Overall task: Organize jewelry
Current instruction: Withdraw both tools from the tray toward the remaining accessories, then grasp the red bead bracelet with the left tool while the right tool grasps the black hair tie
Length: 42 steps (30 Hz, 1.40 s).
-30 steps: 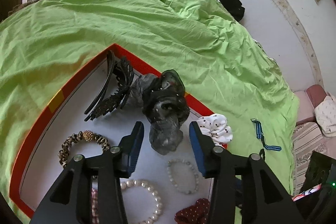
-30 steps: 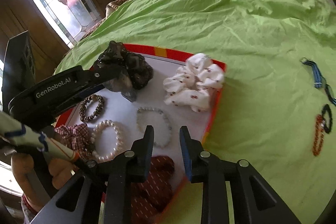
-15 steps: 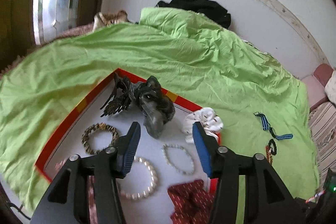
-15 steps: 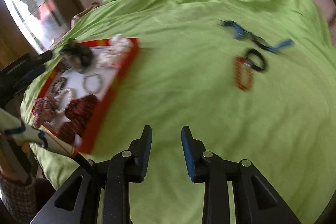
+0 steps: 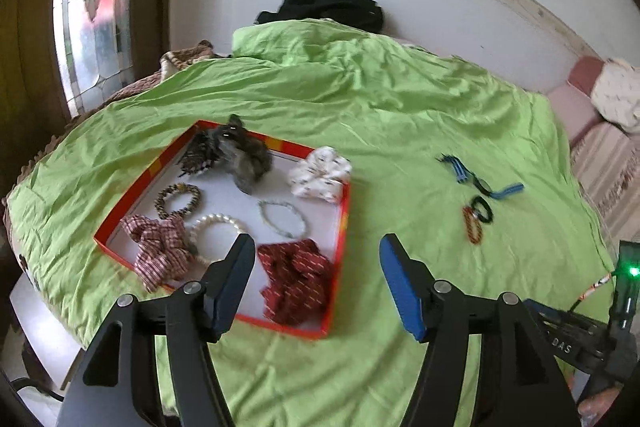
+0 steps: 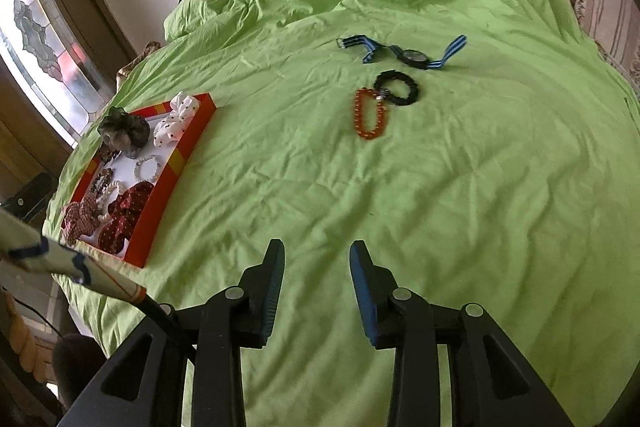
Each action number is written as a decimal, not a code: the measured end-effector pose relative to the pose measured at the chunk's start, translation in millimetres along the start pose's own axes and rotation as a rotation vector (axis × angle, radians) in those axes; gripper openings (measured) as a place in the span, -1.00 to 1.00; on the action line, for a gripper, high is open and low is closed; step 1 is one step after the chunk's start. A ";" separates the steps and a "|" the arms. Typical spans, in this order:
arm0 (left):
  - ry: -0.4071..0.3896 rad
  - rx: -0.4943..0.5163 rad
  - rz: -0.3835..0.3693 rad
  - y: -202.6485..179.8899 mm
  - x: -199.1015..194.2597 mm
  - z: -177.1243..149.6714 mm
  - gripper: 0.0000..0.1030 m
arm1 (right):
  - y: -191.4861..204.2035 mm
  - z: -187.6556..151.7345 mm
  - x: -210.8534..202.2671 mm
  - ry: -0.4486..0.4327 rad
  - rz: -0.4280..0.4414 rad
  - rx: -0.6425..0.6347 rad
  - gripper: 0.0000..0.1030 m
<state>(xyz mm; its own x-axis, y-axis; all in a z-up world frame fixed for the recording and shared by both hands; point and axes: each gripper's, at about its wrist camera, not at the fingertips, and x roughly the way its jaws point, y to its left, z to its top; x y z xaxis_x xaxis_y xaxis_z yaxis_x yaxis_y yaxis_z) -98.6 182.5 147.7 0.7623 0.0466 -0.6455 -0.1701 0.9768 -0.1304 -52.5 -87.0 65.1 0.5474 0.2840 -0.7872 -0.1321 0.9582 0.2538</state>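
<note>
A red-rimmed tray (image 5: 345, 211) (image 6: 182, 155) lies on the green bedsheet, holding scrunchies, bead bracelets and a dark hair clip. Loose on the sheet to its right lie an orange bead bracelet (image 5: 471, 225) (image 6: 369, 114), a black bracelet (image 5: 482, 209) (image 6: 398, 87) touching it, and a blue-strapped watch (image 5: 478, 179) (image 6: 404, 53). My left gripper (image 5: 316, 259) is open and empty, raised above the tray's near right corner. My right gripper (image 6: 316, 267) is open and empty over bare sheet, well short of the loose pieces.
The green sheet (image 6: 480, 187) covers the whole bed. Black clothing (image 5: 324, 9) lies at the far edge by the wall. A stained-glass window (image 5: 92, 7) is at the left. A sofa (image 5: 600, 147) stands to the right of the bed.
Both grippers have pulled back and up from the tray. The left one opened wider. The right one swung right to face the loose bracelets and watch.
</note>
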 end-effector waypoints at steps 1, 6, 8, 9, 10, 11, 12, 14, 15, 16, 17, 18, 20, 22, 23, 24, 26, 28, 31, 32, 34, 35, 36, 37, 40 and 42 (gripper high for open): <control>0.005 0.013 0.003 -5.1 -1.6 -1.9 0.25 | -5.1 -3.5 -3.7 -0.007 -0.006 0.001 -0.29; 0.053 0.039 0.011 -27.3 -0.3 -15.3 0.25 | -38.9 -14.7 -19.9 -0.026 -0.026 0.049 -0.26; 0.076 0.043 0.004 -35.6 5.2 -21.8 0.25 | -58.9 -20.1 -25.8 -0.030 -0.034 0.089 -0.24; 0.094 0.053 0.000 -41.5 9.5 -25.8 0.25 | -69.5 -23.0 -27.6 -0.030 -0.041 0.107 -0.24; 0.112 0.062 -0.008 -46.9 13.9 -29.1 0.25 | -78.3 -24.8 -28.5 -0.028 -0.047 0.122 -0.24; 0.137 0.074 -0.021 -54.4 19.6 -32.7 0.25 | -85.6 -27.1 -29.0 -0.027 -0.050 0.135 -0.24; 0.151 0.079 -0.033 -59.1 22.1 -35.2 0.25 | -93.0 -28.8 -29.2 -0.025 -0.053 0.148 -0.24; 0.178 0.087 -0.060 -69.7 28.4 -38.9 0.25 | -110.8 -32.9 -29.1 -0.022 -0.058 0.182 -0.24; 0.190 0.096 -0.073 -75.9 31.7 -40.4 0.25 | -115.8 -33.7 -28.3 -0.021 -0.058 0.192 -0.24; 0.200 0.105 -0.083 -81.1 34.3 -41.7 0.25 | -124.1 -34.8 -26.9 -0.019 -0.057 0.210 -0.24; 0.210 0.114 -0.091 -86.4 37.5 -43.0 0.25 | -128.7 -35.7 -25.9 -0.018 -0.055 0.219 -0.24; 0.220 0.121 -0.100 -91.7 41.2 -44.6 0.25 | -135.8 -36.3 -23.7 -0.013 -0.052 0.234 -0.24; 0.245 0.128 -0.118 -100.4 49.7 -47.5 0.25 | -143.9 -36.0 -18.9 -0.006 -0.048 0.251 -0.24; 0.283 0.129 -0.145 -108.9 61.7 -48.2 0.25 | -150.4 -33.1 -13.8 0.004 -0.039 0.262 -0.24; 0.303 0.127 -0.164 -113.0 67.9 -47.8 0.23 | -153.5 -29.6 -10.5 0.009 -0.033 0.265 -0.24; 0.324 0.121 -0.185 -118.2 75.7 -46.1 0.20 | -156.0 -24.2 -7.2 0.011 -0.029 0.264 -0.24; 0.351 0.116 -0.222 -129.3 90.5 -39.9 0.01 | -157.4 -12.5 -1.1 0.009 -0.023 0.252 -0.24; 0.363 0.110 -0.257 -139.8 105.6 -31.9 -0.12 | -157.8 2.8 9.3 0.018 -0.010 0.233 -0.24; 0.377 0.117 -0.271 -155.8 131.5 -19.1 -0.19 | -159.3 23.2 25.8 0.033 0.005 0.222 -0.24; 0.374 0.130 -0.271 -162.9 141.2 -14.1 -0.19 | -159.6 29.1 30.6 0.035 0.012 0.221 -0.24; 0.370 0.153 -0.277 -173.3 155.7 -7.4 -0.19 | -159.1 39.6 39.2 0.036 0.021 0.218 -0.24; 0.373 0.160 -0.283 -178.2 164.9 -4.2 -0.19 | -159.1 43.9 43.5 0.036 0.025 0.217 -0.24; 0.380 0.164 -0.291 -183.1 175.8 -1.3 -0.19 | -158.7 50.4 48.5 0.035 0.032 0.216 -0.24; 0.388 0.163 -0.298 -187.2 185.7 1.2 -0.19 | -158.1 55.8 52.6 0.031 0.035 0.215 -0.24; 0.424 0.144 -0.317 -195.3 216.5 5.5 -0.25 | -154.5 77.9 64.8 0.007 0.040 0.194 -0.24; 0.448 0.137 -0.329 -200.4 234.0 6.6 -0.37 | -150.7 93.6 74.6 -0.005 0.045 0.176 -0.24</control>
<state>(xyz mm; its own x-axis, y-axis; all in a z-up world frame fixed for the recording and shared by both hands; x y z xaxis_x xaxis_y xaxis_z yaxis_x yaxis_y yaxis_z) 118.0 -0.9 27.7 0.4170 -0.3283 -0.8476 0.1361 0.9445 -0.2989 85.6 -213.4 20.8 0.5481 0.3258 -0.7704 -0.0100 0.9235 0.3834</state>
